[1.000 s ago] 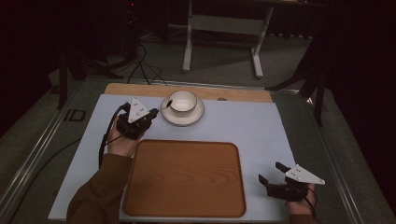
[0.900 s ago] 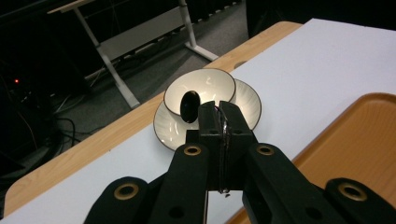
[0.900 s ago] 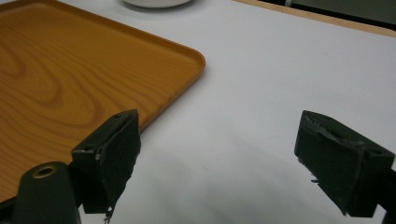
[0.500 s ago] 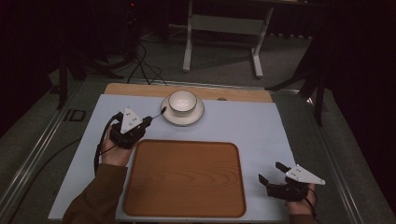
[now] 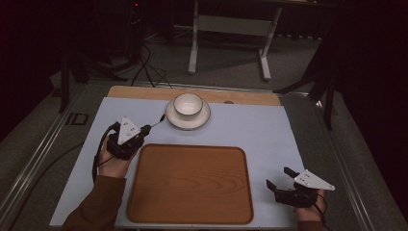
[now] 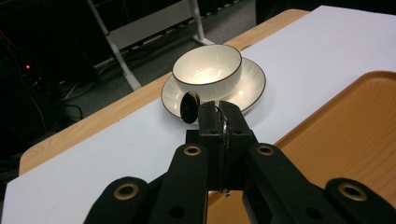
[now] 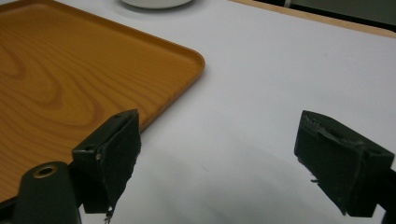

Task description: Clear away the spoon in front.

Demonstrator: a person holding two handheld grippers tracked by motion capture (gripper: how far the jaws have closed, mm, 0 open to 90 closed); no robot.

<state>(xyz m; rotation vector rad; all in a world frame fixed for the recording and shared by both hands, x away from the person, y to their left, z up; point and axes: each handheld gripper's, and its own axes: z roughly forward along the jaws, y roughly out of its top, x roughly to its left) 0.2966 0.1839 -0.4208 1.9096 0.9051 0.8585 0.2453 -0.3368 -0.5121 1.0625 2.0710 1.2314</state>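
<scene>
A white bowl (image 5: 187,104) stands on a white saucer (image 5: 188,121) at the back of the pale mat. My left gripper (image 5: 143,129) is to the left of the saucer, shut on the handle of a dark spoon (image 5: 157,122) whose bowl end points toward the saucer. In the left gripper view the spoon (image 6: 190,107) sticks up from the shut left gripper (image 6: 219,115), just short of the saucer (image 6: 253,87) and bowl (image 6: 207,70). My right gripper (image 5: 278,176) rests at the front right, open and empty. The right gripper (image 7: 219,154) hangs low over bare mat.
A wooden tray (image 5: 190,185) lies at the front middle of the mat, between the two grippers; its corner (image 7: 70,84) is just left of the right gripper. The table's wooden back edge (image 5: 250,97) runs behind the saucer. Dark floor, cables and a white stand lie beyond.
My left gripper has drawn back from the bowl, toward the front left, carrying the spoon with it. The right gripper has stayed put.
</scene>
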